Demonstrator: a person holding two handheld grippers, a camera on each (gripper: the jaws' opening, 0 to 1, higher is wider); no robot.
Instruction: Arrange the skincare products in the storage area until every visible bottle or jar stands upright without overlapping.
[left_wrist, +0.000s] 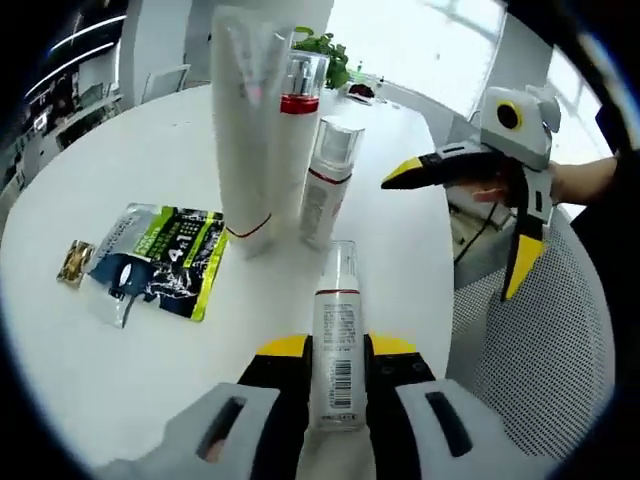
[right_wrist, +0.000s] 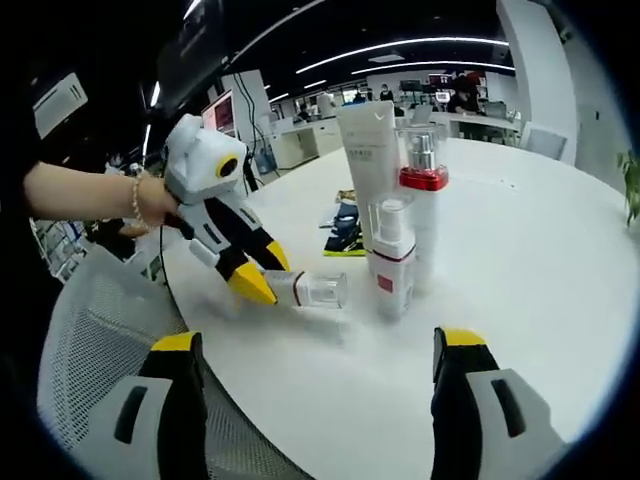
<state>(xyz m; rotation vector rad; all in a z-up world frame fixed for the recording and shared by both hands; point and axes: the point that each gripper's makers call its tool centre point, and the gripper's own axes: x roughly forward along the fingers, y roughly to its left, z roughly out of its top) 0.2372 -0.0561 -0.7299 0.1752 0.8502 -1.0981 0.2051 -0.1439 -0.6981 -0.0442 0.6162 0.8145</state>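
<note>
The left gripper (left_wrist: 338, 370) is clamped on a small pump bottle (left_wrist: 337, 335) that lies on its side on the white table (left_wrist: 120, 370), its long axis running straight away from the jaws, clear cap leading and barcode up. In the right gripper view the same bottle (right_wrist: 312, 289) lies flat in the left gripper (right_wrist: 262, 279), just beside the standing group. That tipped bottle is the one thing not yet upright, and the next move turns on swinging its cap end up while its base stays on the table.

Just beyond the pump bottle's cap stand three upright products, close together and possibly touching: a short spray bottle (left_wrist: 327, 182) nearest, a tall white tube (left_wrist: 243, 130) to its left, and a red-collared bottle (left_wrist: 293, 140) between and behind them. To the left of the pump bottle lie a green sachet (left_wrist: 160, 258) and a small gold packet (left_wrist: 75, 262), both flat.

The right gripper (right_wrist: 318, 400) hangs wide open and empty, near the table edge over a mesh chair (right_wrist: 90, 340), well apart from the pump bottle; in the left gripper view the right gripper (left_wrist: 470, 225) shows to the right of the group. The left is plainly the hand placed for the lift.
</note>
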